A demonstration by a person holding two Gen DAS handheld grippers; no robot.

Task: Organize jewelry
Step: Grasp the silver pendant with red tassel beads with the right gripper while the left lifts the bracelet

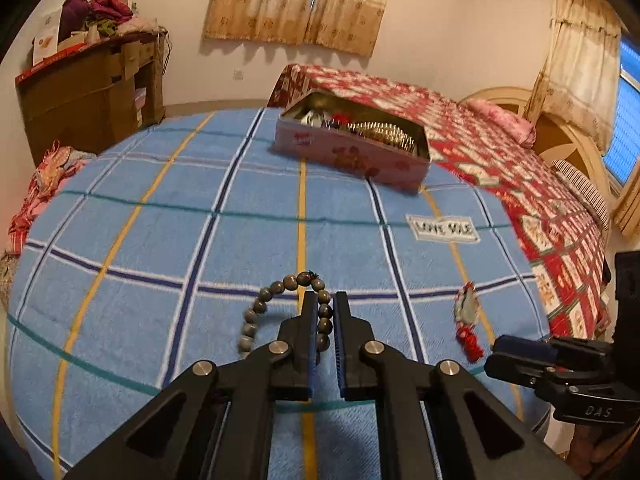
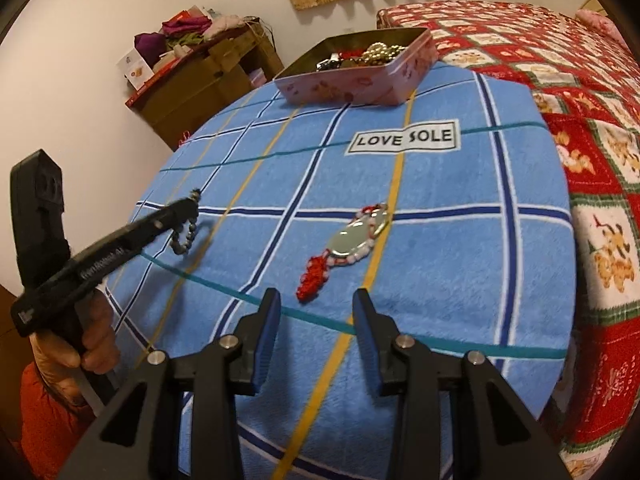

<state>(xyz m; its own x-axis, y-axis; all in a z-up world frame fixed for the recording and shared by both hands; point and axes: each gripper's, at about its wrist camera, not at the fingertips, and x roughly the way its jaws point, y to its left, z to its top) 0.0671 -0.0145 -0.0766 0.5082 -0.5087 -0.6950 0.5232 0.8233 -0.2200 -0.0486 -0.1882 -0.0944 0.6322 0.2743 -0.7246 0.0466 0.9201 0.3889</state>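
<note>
Grey-brown bead bracelet [image 1: 288, 312] (round, matte beads) pinched in left gripper [image 1: 326, 300].

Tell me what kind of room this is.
Most likely a home bedroom: a bed under a red patterned quilt, curtained windows, and a cluttered wooden cabinet piled with clothes against the wall.
</note>
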